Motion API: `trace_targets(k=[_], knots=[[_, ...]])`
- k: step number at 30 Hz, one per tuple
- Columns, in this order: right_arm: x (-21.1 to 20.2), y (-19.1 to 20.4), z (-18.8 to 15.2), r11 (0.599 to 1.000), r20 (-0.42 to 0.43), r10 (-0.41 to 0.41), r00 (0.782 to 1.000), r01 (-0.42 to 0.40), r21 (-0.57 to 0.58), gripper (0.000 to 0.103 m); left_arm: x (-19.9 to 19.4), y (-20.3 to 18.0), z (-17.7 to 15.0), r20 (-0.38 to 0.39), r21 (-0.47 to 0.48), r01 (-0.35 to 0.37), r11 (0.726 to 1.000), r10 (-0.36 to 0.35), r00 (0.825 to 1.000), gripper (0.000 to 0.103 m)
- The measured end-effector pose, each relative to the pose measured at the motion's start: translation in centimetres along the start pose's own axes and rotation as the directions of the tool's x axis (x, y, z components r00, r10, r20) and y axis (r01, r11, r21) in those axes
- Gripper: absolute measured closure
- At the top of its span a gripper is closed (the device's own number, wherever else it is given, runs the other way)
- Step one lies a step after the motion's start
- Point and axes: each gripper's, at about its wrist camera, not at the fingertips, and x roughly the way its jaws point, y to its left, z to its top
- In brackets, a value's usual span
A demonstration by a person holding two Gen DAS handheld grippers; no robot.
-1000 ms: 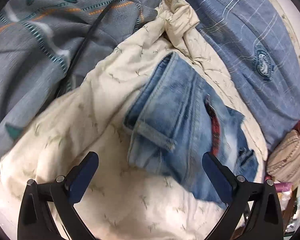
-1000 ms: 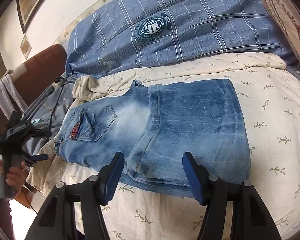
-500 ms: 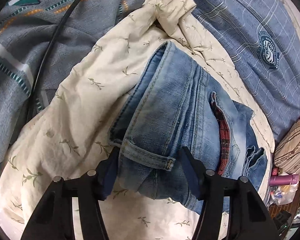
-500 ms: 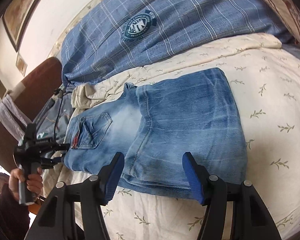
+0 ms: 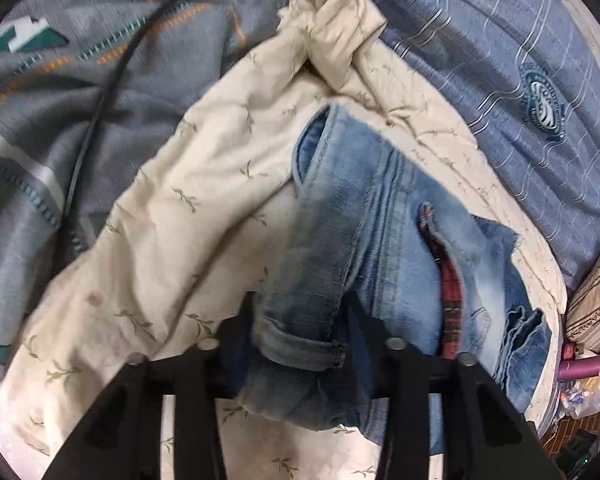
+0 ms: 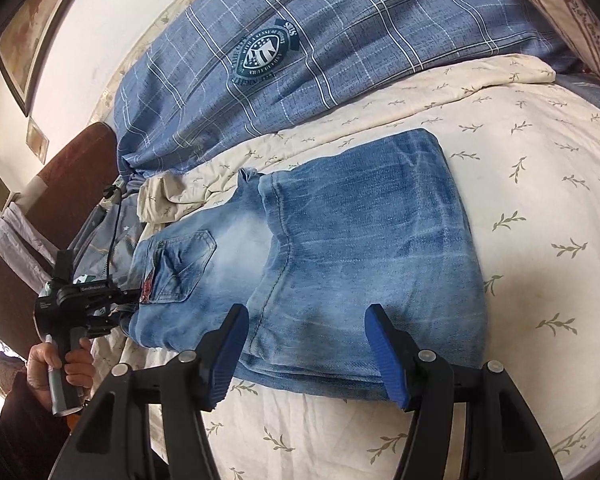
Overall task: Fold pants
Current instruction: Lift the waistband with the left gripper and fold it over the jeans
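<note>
Left hand-held gripper (image 5: pixel 300 336) was clamped on the waistband of the jeans (image 6: pixel 340 248), a black cable (image 5: pixel 100 112) on the grey blanket (image 5: pixel 60 100) beside it. Folded jeans lay lengthwise left-to-right on the cream sheet (image 6: pixel 540 208), waistband leftward. Right hand-held gripper (image 6: pixel 306 354) hung wide open, holding nothing, over their near edge.

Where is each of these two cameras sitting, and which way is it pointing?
Left wrist: rides on the left hand-held gripper, looking along its fingers, shut on the jeans waistband; only its black fingers show.
Right wrist: rides on the right hand-held gripper, open over the folded legs; its blue pads show, plus the person's left hand.
Shared: jeans, cream sheet, plaid cover.
</note>
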Motion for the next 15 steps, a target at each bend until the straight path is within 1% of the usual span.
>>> trace_targets(k=[1, 3, 7, 12, 15], knots=[[0.0, 0.0, 0.0, 1.0, 0.0, -0.001, 1.0, 0.001, 0.0, 0.039, -0.5, -0.2, -0.1, 0.015, 0.012, -0.005, 1.0, 0.005, 1.0, 0.072], [-0.1, 0.0, 0.0, 1.0, 0.008, -0.007, 1.0, 0.007, -0.002, 0.039, -1.5, -1.5, -0.3, 0.049, 0.051, -0.014, 0.999, 0.012, 0.999, 0.076], [-0.6, -0.7, 0.2, 1.0, 0.031, -0.015, 0.999, 0.015, 0.023, 0.039, -3.4, -5.1, -0.5, 0.105, 0.129, -0.005, 0.992, -0.009, 0.994, 0.081], [-1.8, -1.7, 0.6, 0.998, 0.06, -0.022, 0.998, 0.019, 0.054, 0.039, -5.9, -10.3, -1.0, 0.157, 0.242, 0.01, 0.97, -0.049, 0.986, 0.082], [-2.6, -2.7, 0.9, 0.997, 0.076, -0.026, 0.997, 0.02, 0.077, 0.039, -7.1, -13.2, -1.8, 0.168, 0.3, 0.028, 0.954, -0.082, 0.982, 0.082]])
